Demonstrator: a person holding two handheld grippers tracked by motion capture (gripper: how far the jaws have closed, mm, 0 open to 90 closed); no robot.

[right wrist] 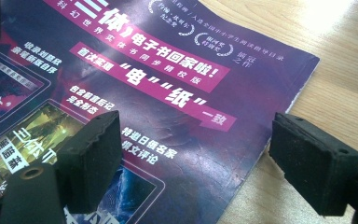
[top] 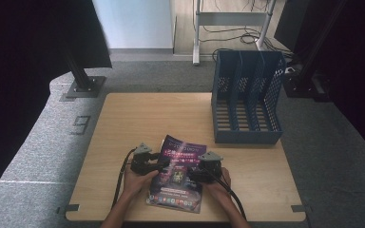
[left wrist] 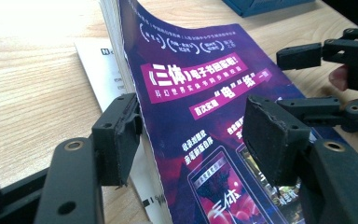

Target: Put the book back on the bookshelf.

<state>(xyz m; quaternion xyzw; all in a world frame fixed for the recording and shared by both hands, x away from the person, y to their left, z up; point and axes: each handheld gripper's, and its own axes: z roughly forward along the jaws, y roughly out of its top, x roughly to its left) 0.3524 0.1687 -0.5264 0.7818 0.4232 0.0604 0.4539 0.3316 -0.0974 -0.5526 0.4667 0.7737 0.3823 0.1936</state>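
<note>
The magazine point(top: 178, 173) lies flat near the table's point(top: 123, 123) front edge, long axis running front to back, top tilted slightly right toward the file rack point(top: 247, 102). Left gripper point(top: 164, 164) jaws spread, straddling its left edge. Right gripper point(top: 190, 173) jaws spread, straddling its right edge.

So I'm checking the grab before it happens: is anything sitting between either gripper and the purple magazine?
Nothing visible does. The left gripper straddles the lifted left edge of the magazine with open jaws, and the right gripper straddles its right edge, also open. The wooden table around it is bare.
</note>
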